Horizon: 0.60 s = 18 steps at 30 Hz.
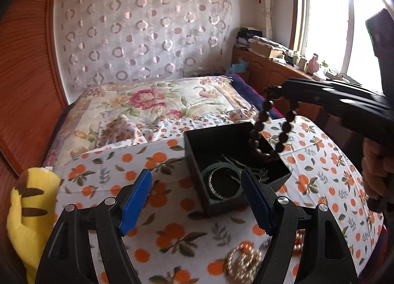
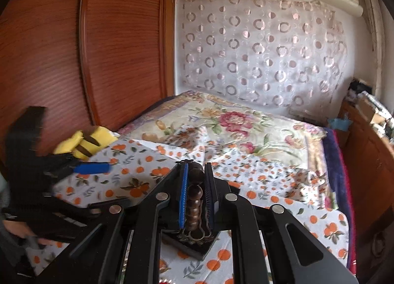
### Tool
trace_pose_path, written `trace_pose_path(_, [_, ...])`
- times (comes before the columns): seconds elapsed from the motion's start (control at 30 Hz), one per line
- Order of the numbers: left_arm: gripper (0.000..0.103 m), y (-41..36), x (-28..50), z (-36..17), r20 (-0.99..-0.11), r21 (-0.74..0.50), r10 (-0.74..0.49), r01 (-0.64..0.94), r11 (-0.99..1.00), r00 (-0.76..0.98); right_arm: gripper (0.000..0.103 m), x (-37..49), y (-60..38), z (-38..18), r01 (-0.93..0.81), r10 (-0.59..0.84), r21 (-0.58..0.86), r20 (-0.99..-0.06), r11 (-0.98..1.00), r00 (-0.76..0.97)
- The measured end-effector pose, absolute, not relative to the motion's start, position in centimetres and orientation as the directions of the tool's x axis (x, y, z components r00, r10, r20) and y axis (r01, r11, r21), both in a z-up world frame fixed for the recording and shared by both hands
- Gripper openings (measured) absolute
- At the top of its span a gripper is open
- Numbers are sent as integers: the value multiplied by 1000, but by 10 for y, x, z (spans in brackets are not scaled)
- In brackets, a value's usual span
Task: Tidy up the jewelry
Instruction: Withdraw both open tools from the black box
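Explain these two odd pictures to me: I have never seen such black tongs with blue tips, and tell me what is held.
These are hand-held grippers, one in each of a person's hands, each carrying a fisheye camera that looks along its fingers. The left camera shows the open left gripper above an orange-print cloth on a bed, near a black box holding bangles. A pearl strand lies on the cloth. The right gripper is shut on a dark wooden bead string, which dangles over the box.
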State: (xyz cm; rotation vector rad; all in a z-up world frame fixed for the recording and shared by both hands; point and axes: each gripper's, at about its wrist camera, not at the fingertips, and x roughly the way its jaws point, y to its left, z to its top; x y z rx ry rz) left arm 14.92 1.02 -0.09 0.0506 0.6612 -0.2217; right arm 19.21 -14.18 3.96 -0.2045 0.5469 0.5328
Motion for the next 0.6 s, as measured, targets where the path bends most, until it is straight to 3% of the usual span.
trace_pose_path(0.5, [73, 30, 109, -20, -617, -56, -199, 210, 976, 761, 18, 195, -141, 9, -534, 423, -2, -609, 845, 671])
trace_pose_path(0.6, [79, 30, 103, -31, -630, -66, -206, 212, 975, 749, 18, 177, -148, 5, -541, 428, -3, -609, 841, 668])
